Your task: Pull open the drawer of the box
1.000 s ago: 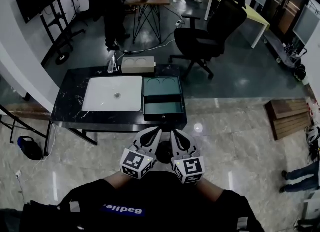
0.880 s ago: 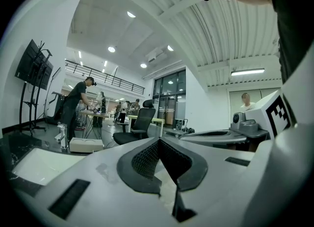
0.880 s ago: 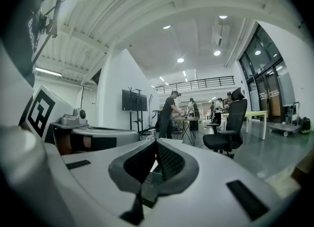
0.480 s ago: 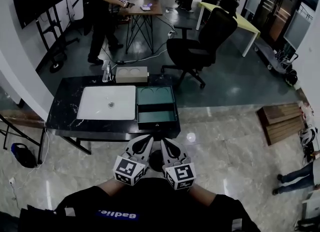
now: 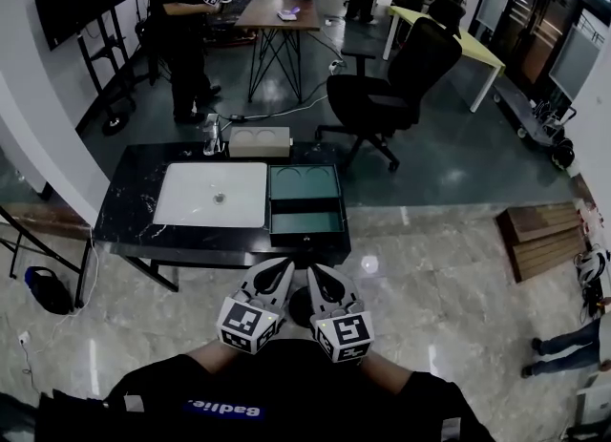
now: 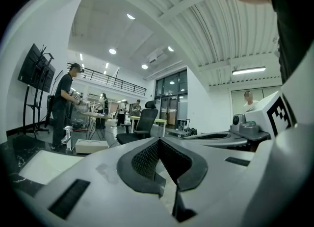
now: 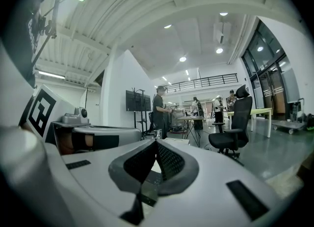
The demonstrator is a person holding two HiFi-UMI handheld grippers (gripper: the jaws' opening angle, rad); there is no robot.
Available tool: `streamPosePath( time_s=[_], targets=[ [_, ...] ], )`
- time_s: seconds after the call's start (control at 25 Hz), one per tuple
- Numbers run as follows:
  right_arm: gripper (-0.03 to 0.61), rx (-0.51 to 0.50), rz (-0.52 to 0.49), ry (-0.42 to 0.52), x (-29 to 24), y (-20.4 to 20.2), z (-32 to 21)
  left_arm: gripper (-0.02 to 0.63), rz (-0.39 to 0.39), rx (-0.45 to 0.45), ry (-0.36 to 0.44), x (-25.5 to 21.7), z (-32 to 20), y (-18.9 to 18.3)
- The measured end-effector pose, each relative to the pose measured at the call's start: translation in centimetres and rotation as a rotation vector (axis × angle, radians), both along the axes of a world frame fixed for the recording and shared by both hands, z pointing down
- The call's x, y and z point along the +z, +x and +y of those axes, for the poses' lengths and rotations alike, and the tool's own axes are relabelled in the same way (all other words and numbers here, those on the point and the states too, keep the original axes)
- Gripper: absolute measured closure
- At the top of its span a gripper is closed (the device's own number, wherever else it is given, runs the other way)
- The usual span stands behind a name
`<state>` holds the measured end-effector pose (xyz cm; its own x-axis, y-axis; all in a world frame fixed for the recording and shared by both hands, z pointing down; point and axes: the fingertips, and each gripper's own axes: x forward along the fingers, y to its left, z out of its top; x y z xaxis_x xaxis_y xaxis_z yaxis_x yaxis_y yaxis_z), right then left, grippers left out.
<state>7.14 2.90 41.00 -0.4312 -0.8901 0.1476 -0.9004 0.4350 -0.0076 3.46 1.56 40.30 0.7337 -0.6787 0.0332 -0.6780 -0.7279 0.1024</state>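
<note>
Little has changed over the last second. The view drifted a touch and a person (image 5: 177, 25) at the far end of the room shifted stance. Both tools still sit tucked against the wearer's chest, well short of the black table (image 5: 134, 206). No approach begun, then.

Left gripper (image 5: 279, 273): jaws pressed together, pads meeting, nothing between them. Right gripper (image 5: 325, 280): the same, closed on air. The two lie side by side, tips close together.

The green box (image 5: 305, 182) stands at the table's right end, just beside a white basin (image 5: 212, 194). Its top bears two round recesses. Its drawer (image 5: 307, 223) faces the wearer and already looks drawn out: a dark band under the top, then a paler green floor, then a front lip with a small knob (image 5: 307, 237) (too small to make out its shape). It looked the same a second ago, so nothing moved it just now.

My reading: either the pull is done or only a little travel remains, and the grippers would have to cross open floor to reach the knob
</note>
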Motion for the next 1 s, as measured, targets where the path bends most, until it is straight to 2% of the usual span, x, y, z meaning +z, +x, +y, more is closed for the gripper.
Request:
streamPosePath(
  time_s=[1.0],
  targets=[
    [0.577,-0.006,0.006,0.007,0.13,-0.34,-0.61,0.626,-0.001,-0.006,-0.003,0.33,-0.67,-0.13]
  ],
)
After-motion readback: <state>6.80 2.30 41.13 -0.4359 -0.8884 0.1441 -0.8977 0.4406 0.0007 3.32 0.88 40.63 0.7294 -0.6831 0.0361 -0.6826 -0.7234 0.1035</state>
